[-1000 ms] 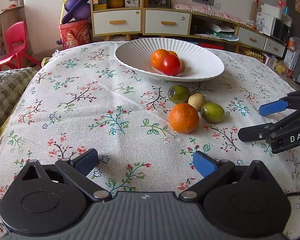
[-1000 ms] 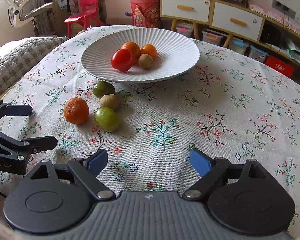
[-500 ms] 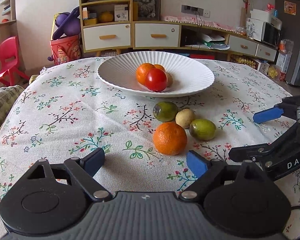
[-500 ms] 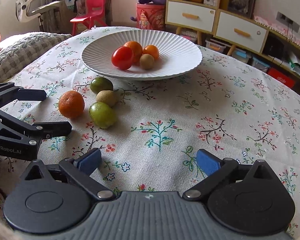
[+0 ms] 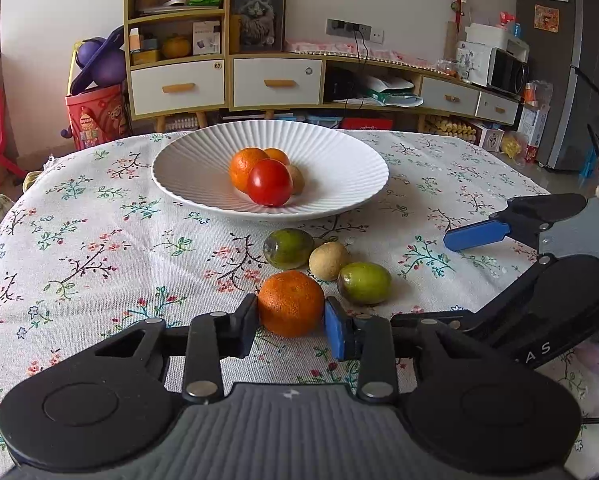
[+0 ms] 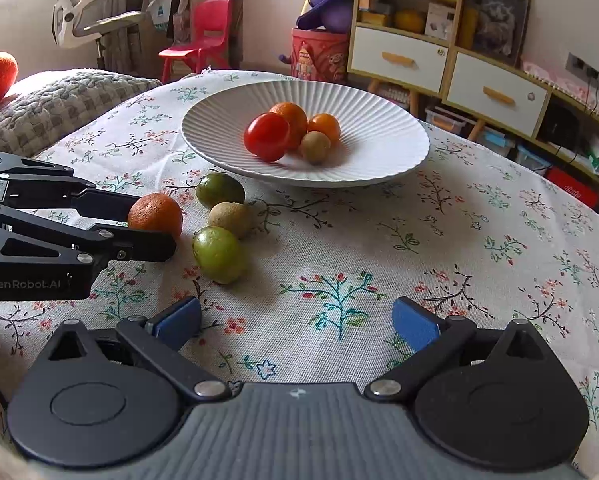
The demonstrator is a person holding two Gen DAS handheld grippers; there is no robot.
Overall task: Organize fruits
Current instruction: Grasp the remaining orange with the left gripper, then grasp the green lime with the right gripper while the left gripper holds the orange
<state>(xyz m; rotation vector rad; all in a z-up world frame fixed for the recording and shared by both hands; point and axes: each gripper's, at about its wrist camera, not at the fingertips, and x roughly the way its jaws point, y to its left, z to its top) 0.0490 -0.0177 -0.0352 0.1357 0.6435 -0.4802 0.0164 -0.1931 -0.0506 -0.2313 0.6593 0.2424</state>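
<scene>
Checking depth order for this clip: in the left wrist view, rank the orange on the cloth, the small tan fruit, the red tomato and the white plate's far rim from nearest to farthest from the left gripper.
1. orange: between the left gripper fingers.
2. tan fruit: just beyond, slightly right.
3. red tomato: in the plate, front of the pile.
4. plate's far rim: farthest back.

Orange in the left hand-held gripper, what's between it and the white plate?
The darker green fruit lies on the tablecloth between the orange and the white plate; left wrist view shows it.
</scene>
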